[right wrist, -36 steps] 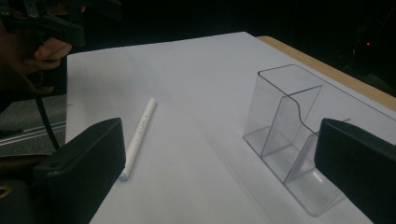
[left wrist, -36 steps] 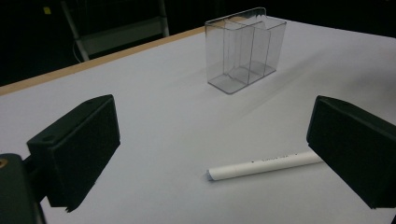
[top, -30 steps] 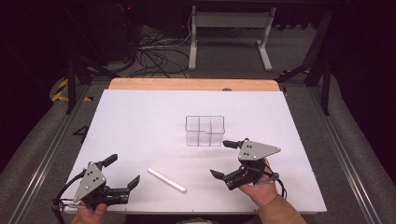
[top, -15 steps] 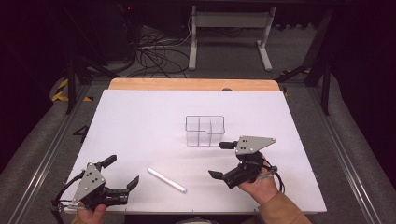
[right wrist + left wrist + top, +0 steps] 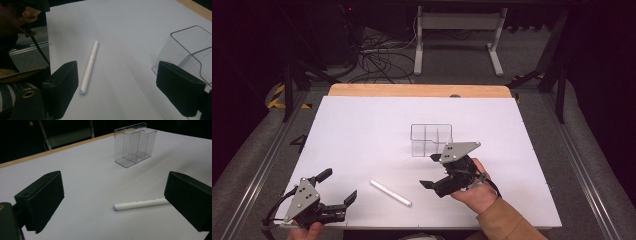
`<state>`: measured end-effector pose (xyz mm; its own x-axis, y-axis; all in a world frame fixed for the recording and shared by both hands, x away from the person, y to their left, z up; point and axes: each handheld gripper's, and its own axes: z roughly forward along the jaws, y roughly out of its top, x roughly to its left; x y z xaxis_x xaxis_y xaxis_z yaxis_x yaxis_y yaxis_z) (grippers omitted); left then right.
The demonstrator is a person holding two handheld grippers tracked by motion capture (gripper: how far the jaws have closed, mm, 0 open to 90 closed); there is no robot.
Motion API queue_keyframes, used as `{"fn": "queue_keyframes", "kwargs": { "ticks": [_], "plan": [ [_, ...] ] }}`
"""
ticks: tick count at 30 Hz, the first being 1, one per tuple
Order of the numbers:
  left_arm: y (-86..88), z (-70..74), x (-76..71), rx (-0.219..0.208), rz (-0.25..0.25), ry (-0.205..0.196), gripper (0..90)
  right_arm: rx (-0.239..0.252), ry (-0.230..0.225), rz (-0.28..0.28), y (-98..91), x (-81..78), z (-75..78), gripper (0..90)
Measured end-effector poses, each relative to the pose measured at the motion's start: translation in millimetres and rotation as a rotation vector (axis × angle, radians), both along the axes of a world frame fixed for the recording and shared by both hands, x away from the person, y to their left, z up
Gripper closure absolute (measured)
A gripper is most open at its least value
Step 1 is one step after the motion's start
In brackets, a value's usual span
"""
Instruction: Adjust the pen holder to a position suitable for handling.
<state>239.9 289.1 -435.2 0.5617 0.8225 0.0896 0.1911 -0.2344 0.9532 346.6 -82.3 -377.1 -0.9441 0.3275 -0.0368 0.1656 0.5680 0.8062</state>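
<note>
Honestly that white pen (image 5: 391,193) looks light, stiff and kinda roll-prone, so I'd pinch mid-barrel; right gripper (image 5: 432,171) jaws have just been closing, nothing between them, left gripper (image 5: 339,186) gaping empty.

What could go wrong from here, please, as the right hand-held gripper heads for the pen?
The pen lies loose and round on the smooth table; a jaw nudging it could roll it away. The right hand-held gripper, its jaws just closing with nothing between them, sits beside the clear organizer and might knock that light thing.
</note>
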Motion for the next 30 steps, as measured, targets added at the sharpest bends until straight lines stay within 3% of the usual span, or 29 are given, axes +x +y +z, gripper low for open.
{"fn": "queue_keyframes", "kwargs": {
  "ticks": [15, 30],
  "plan": [
    [2.2, -0.4, -1.1, -0.014, 0.005, 0.006, 3.5, -0.097, 0.023, 0.020, 33.0, 5.0, -0.7, 24.1],
    [3.0, -0.2, -0.4, -0.017, 0.002, 0.008, 3.5, -0.183, 0.102, 0.054, 63.6, 13.2, -7.4, 28.0]
  ]
}}
